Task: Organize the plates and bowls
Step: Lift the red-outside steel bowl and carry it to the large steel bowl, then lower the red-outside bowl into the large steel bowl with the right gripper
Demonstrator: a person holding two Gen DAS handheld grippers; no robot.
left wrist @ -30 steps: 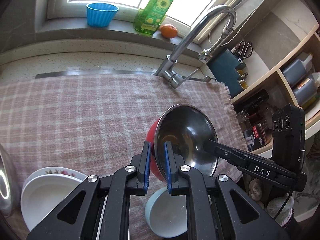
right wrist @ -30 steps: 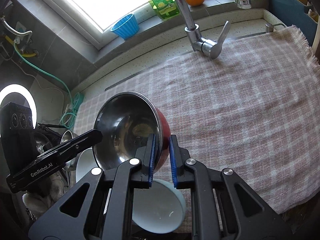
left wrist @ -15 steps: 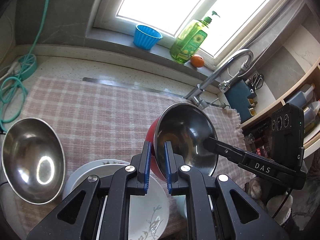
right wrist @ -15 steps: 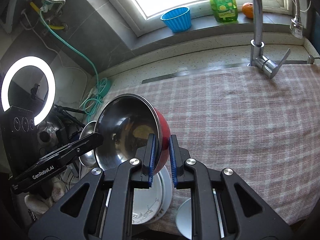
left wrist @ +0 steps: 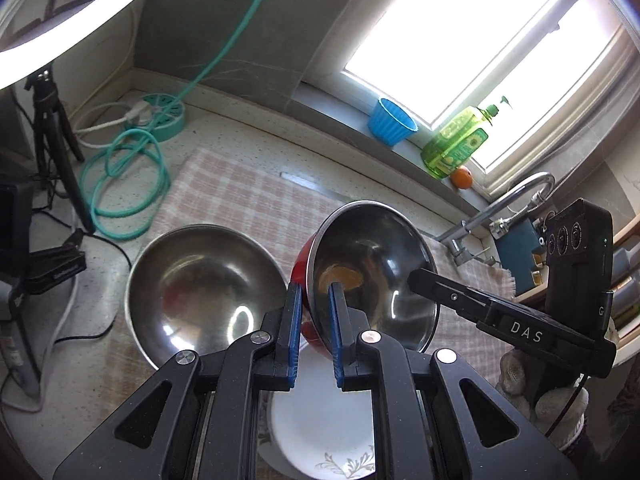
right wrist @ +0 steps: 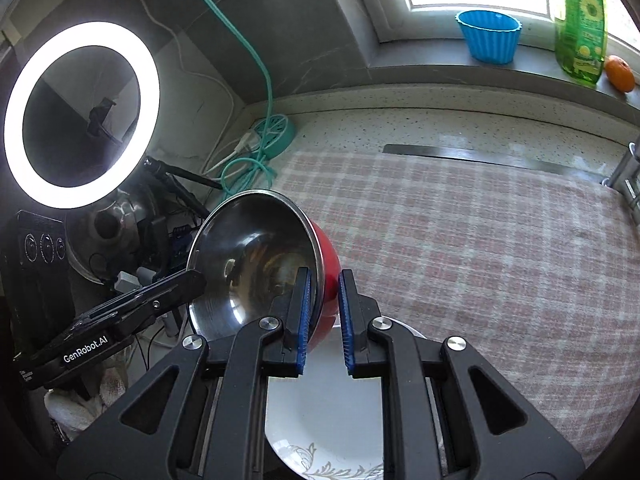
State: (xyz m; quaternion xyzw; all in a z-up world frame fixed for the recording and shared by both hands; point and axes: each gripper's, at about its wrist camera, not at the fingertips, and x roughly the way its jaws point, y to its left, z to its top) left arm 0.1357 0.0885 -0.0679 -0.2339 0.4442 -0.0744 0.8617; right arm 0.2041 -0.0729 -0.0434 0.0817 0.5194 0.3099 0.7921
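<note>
I am holding a red bowl (left wrist: 306,264) with a steel inside between my two claws, tilted on edge in the air above a white plate (left wrist: 320,428) with a grey leaf pattern. My left claw (left wrist: 314,334) is pinching the bowl's rim, one blue pad on the red outside and one on the steel inside. My right claw (right wrist: 323,322) is clamping the opposite rim in the same way, narrow and tight.

My left camera is showing what my right one is not: a large steel bowl (left wrist: 200,292) sitting on the checked cloth (left wrist: 248,196) just left of the red bowl, and a tap (left wrist: 508,204) to the red bowl's right. My right camera is giving only a dark, partly hidden steel shape on that side, and I cannot tell what it is. Instead it is showing a lit ring light (right wrist: 82,116) up and left of the red bowl (right wrist: 330,264), and the plate (right wrist: 324,412) below it. Both cameras are catching the blue cup (right wrist: 490,36), the green bottle (right wrist: 580,24) and the orange (right wrist: 619,74) on the sill beyond the bowl.
</note>
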